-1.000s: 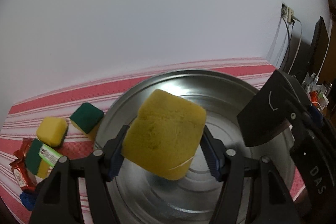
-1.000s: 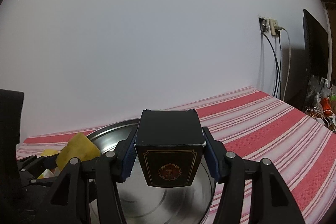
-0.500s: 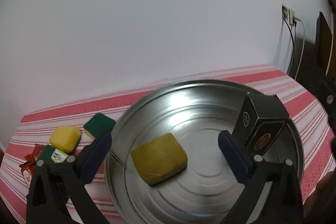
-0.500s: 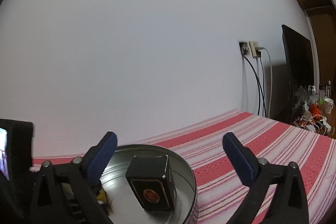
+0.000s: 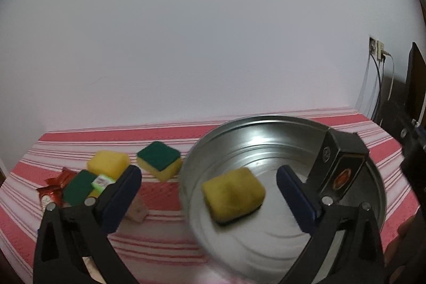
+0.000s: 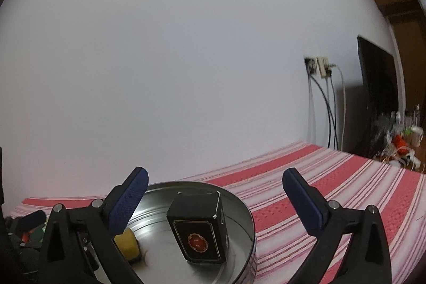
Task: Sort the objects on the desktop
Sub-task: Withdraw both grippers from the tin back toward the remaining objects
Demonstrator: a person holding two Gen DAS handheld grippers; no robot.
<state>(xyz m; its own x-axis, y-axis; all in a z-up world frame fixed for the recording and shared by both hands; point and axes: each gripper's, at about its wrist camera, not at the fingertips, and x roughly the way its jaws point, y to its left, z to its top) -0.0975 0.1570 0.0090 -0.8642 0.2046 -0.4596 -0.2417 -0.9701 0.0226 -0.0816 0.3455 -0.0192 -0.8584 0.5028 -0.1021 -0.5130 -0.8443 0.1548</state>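
Observation:
A round metal tin (image 5: 266,129) (image 6: 239,201) sits on a red-and-white striped cloth. Inside it lies a yellow sponge (image 5: 233,193) (image 6: 127,244) and, at the tin's right side, a black box with a red emblem (image 5: 338,167) (image 6: 198,228) stands upright. My left gripper (image 5: 207,198) is open, hanging in front of the tin with nothing between its blue pads. My right gripper (image 6: 213,200) is open too, drawn back from the box with its jaws empty.
Left of the tin lie a yellow sponge (image 5: 107,164), a green-topped sponge (image 5: 159,156), another green sponge with a label (image 5: 80,186) and red foil sweets (image 5: 54,185). A wall socket with cables (image 6: 319,68) and a dark screen (image 6: 378,87) stand at the right.
Both grippers opened wide. The yellow sponge left the left jaws and the black box left the right jaws; both now rest in the tin. Both grippers drew back, the left swinging leftward.

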